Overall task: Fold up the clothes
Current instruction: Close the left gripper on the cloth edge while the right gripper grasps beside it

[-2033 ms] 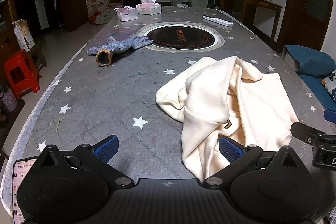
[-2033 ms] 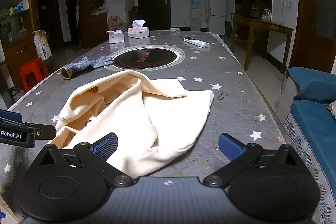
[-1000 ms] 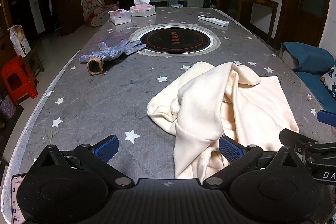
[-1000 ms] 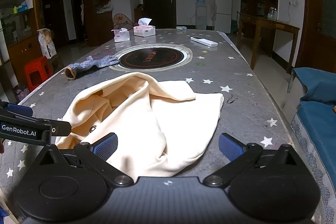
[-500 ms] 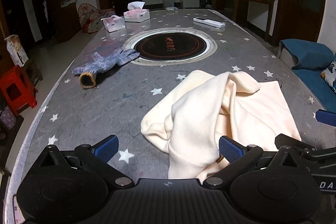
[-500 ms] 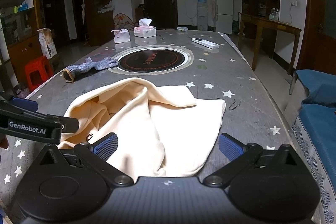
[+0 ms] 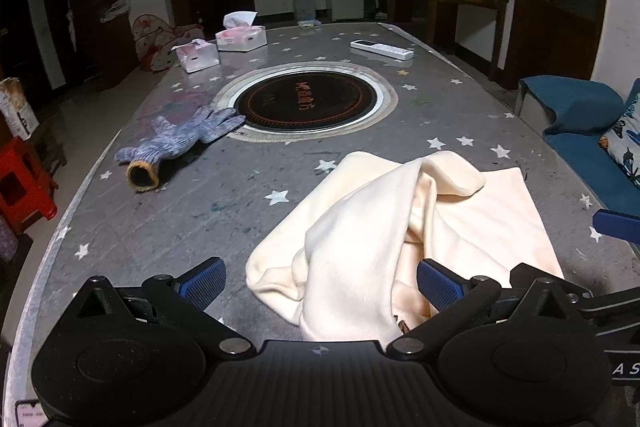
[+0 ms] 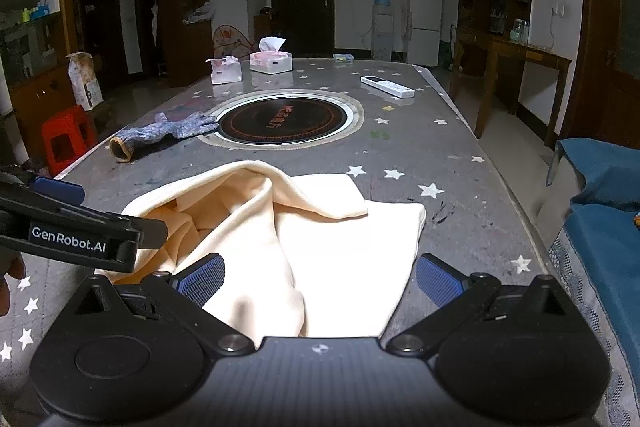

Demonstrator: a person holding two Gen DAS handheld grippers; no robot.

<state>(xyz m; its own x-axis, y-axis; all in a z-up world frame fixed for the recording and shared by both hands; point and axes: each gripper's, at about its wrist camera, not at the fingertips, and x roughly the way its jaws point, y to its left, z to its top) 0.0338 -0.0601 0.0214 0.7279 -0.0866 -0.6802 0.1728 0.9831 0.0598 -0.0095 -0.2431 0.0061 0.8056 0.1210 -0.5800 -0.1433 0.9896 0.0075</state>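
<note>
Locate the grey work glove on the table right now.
In the left wrist view the glove lies on the left side of the table, its fingers touching the rim of the round cooktop, well beyond the cream garment.

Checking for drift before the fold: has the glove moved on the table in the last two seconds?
No. The glove still lies with its fingertips at the left rim of the round cooktop, as before; only the cameras shifted.
</note>
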